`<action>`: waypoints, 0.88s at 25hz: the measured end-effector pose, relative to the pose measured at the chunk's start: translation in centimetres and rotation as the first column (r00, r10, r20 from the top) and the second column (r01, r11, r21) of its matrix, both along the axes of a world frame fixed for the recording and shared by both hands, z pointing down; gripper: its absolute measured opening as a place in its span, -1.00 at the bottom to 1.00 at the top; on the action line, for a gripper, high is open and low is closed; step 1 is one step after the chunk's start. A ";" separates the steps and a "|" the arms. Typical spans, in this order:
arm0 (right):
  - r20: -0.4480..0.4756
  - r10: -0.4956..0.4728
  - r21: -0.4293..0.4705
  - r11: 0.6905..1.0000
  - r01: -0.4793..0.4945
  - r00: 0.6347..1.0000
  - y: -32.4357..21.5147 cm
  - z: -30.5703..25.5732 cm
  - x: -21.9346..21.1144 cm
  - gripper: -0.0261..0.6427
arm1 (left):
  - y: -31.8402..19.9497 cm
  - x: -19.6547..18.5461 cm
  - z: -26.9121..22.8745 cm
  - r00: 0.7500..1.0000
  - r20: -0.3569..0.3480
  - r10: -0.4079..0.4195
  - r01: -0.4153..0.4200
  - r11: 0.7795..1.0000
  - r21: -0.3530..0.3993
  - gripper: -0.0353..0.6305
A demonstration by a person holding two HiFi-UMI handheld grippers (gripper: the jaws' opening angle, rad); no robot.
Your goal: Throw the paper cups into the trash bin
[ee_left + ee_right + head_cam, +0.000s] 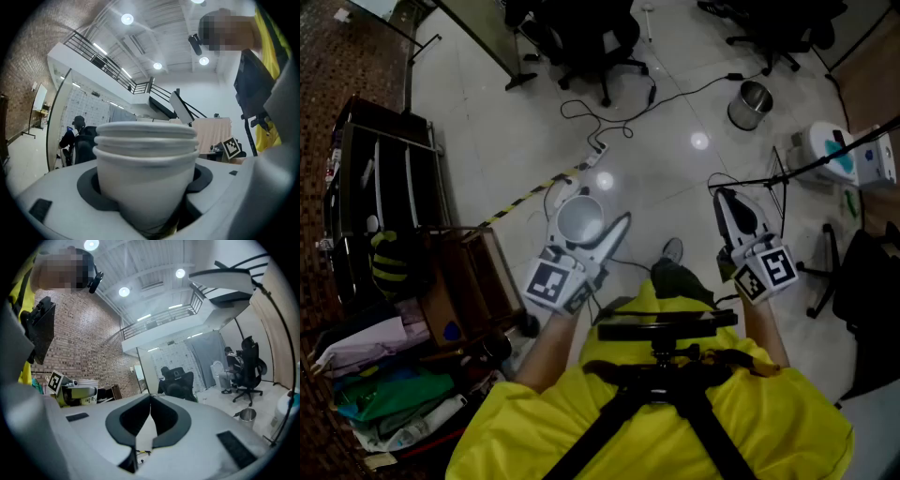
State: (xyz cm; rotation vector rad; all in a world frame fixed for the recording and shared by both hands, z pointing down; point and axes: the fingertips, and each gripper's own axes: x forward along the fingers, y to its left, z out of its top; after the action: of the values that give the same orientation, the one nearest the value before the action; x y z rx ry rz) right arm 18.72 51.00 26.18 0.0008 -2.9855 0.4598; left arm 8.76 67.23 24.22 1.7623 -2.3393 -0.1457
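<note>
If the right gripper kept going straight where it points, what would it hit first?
The right gripper would likely meet the black office chair first, though depth is unclear. The round steel bin sits right of that line.

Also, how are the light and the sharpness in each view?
Head view: dim, with lamp glare on the glossy floor. Left gripper view: fisheye-bent edges, dark corners; the stacked paper cups sit close and slightly soft. Right gripper view: same fisheye bending, bright ceiling lamps.

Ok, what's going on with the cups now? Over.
Left tool clamped on stack of paper cups. Right tool shut, empty. Bin across the floor, cable lying near it.
</note>
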 end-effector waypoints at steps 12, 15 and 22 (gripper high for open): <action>-0.029 0.131 0.040 0.991 -0.130 0.991 -16.6 1.2 -14.2 -0.90 | -19.3 -15.7 1.2 0.987 0.000 0.163 -0.163 0.986 -0.035 0.13; -0.040 0.236 0.053 0.971 -0.234 0.971 -21.5 2.1 -18.0 -0.90 | -25.8 -20.7 1.4 0.966 0.025 0.258 -0.258 0.966 -0.014 0.13; -0.063 0.564 0.080 0.825 -0.559 0.823 -31.6 1.0 -22.2 -0.90 | -41.7 -29.3 0.4 0.804 0.032 0.593 -0.591 0.805 -0.061 0.13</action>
State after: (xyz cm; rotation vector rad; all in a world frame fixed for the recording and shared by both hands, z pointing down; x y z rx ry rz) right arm -3.43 19.44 27.13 0.9075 -2.8655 0.4071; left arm -20.56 25.56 24.66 2.3924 -1.6785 0.0568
